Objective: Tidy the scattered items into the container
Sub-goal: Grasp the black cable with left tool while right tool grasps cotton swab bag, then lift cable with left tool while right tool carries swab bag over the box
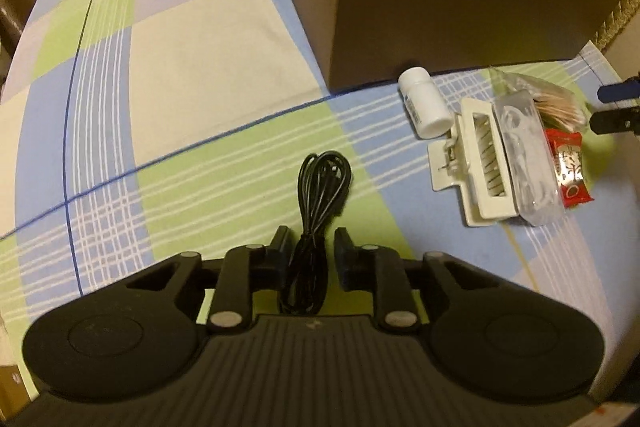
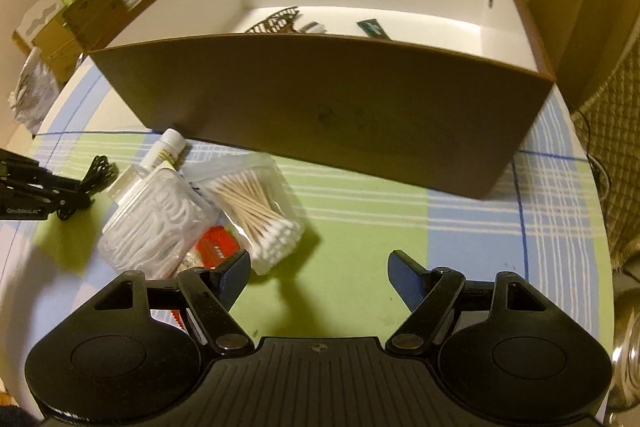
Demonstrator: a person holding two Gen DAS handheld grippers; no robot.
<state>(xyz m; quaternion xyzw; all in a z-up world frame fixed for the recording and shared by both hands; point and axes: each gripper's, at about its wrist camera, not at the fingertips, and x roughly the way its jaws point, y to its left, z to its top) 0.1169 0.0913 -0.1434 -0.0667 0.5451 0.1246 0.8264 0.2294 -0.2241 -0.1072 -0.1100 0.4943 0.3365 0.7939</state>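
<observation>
A coiled black cable (image 1: pixel 320 187) lies on the checked tablecloth, and my left gripper (image 1: pixel 312 243) is shut on its near end; the same cable (image 2: pixel 100 167) and left gripper (image 2: pixel 76 195) show at the left of the right wrist view. The brown container (image 2: pixel 320 107) with white inside stands behind. In front of it lie a white bottle (image 2: pixel 166 147), a bag of floss picks (image 2: pixel 152 223), a bag of cotton swabs (image 2: pixel 256 207), a red packet (image 2: pixel 218 247) and a cream hair clip (image 1: pixel 476 167). My right gripper (image 2: pixel 318 275) hangs open beside the swabs, holding nothing.
Inside the container lie a dark patterned clip (image 2: pixel 280 21) and a green packet (image 2: pixel 374 29). Cardboard boxes (image 2: pixel 80 11) and a silver bag (image 2: pixel 32 95) sit beyond the table's left edge. A woven chair back (image 2: pixel 616 147) stands at the right.
</observation>
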